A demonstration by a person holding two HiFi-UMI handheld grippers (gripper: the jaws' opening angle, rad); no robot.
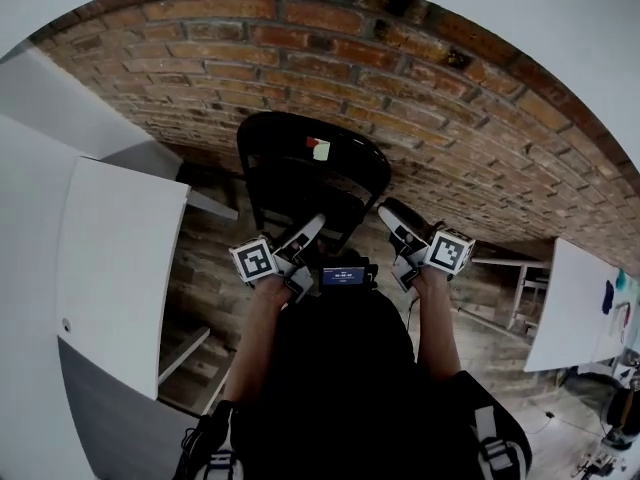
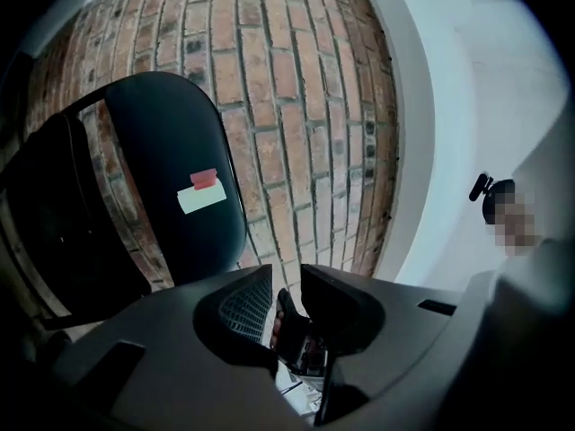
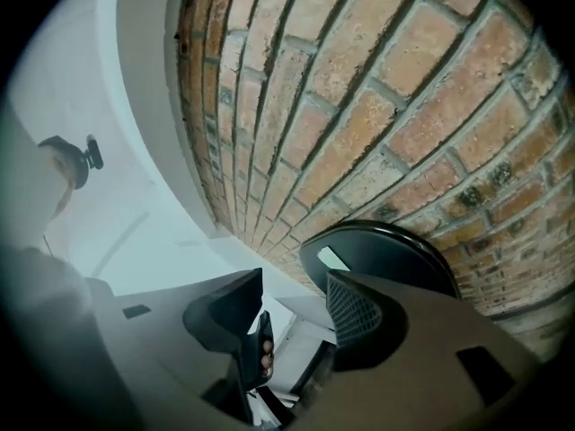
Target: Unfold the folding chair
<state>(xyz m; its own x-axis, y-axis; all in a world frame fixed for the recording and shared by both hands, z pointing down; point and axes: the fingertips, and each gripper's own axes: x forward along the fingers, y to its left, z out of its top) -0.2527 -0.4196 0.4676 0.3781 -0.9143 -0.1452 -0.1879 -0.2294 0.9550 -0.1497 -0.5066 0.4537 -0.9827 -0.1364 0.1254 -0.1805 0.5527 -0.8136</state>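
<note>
A black folding chair point(image 1: 312, 173) stands against the brick wall, with a white label and red tape on its rounded backrest point(image 2: 175, 142). Its seat point(image 2: 54, 232) sits forward of the backrest, with brick showing in the gap between them. My left gripper point(image 1: 312, 226) hovers just in front of the seat, its jaws a little apart and nothing between them. My right gripper point(image 1: 388, 213) is off the chair's right side, jaws wide apart and empty. In the right gripper view the backrest point(image 3: 395, 254) shows beyond the right gripper point(image 3: 295, 285). Neither gripper touches the chair.
The brick wall point(image 1: 450, 108) runs behind the chair. A white table point(image 1: 110, 268) stands close on the left, with a low white shelf point(image 1: 208, 204) by the wall. Another white table point(image 1: 575, 308) is at the right, over a wooden floor point(image 1: 200, 298).
</note>
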